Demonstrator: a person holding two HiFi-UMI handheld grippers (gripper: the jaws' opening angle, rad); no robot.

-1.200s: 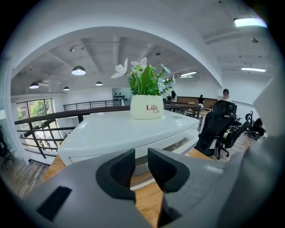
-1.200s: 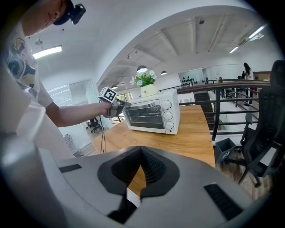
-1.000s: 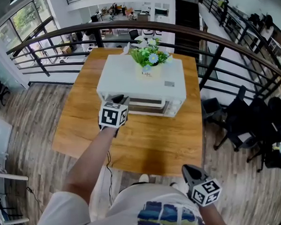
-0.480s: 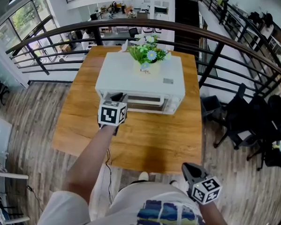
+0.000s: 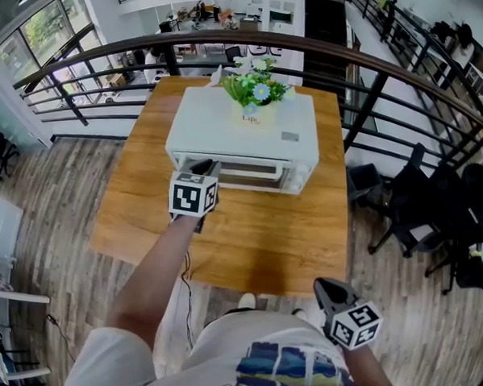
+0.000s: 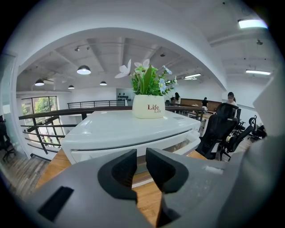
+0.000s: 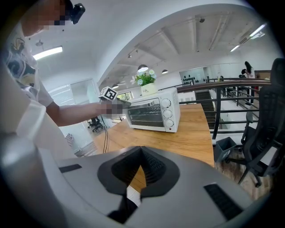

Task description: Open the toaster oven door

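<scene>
A white toaster oven (image 5: 242, 132) stands at the back of the wooden table (image 5: 252, 236), with a white flower pot (image 5: 253, 107) on its top. My left gripper (image 5: 201, 168) is held out at the left end of the oven's front, just short of the door (image 5: 248, 173). In the left gripper view its jaws (image 6: 141, 165) stand a narrow gap apart with nothing between them, and the door front (image 6: 178, 143) fills the space behind. My right gripper (image 5: 332, 295) hangs low by my body, clear of the table, with its jaws (image 7: 141, 168) shut and empty. The right gripper view shows the oven (image 7: 153, 115) side-on.
A dark curved railing (image 5: 364, 69) runs behind and to the right of the table. Black office chairs (image 5: 424, 211) and a bin (image 7: 225, 147) stand on the floor to the right. A cable (image 5: 186, 288) hangs off the table's near-left edge.
Almost nothing differs. The left gripper stays at the oven's front left, and the view has shifted slightly. The right gripper has not moved.
</scene>
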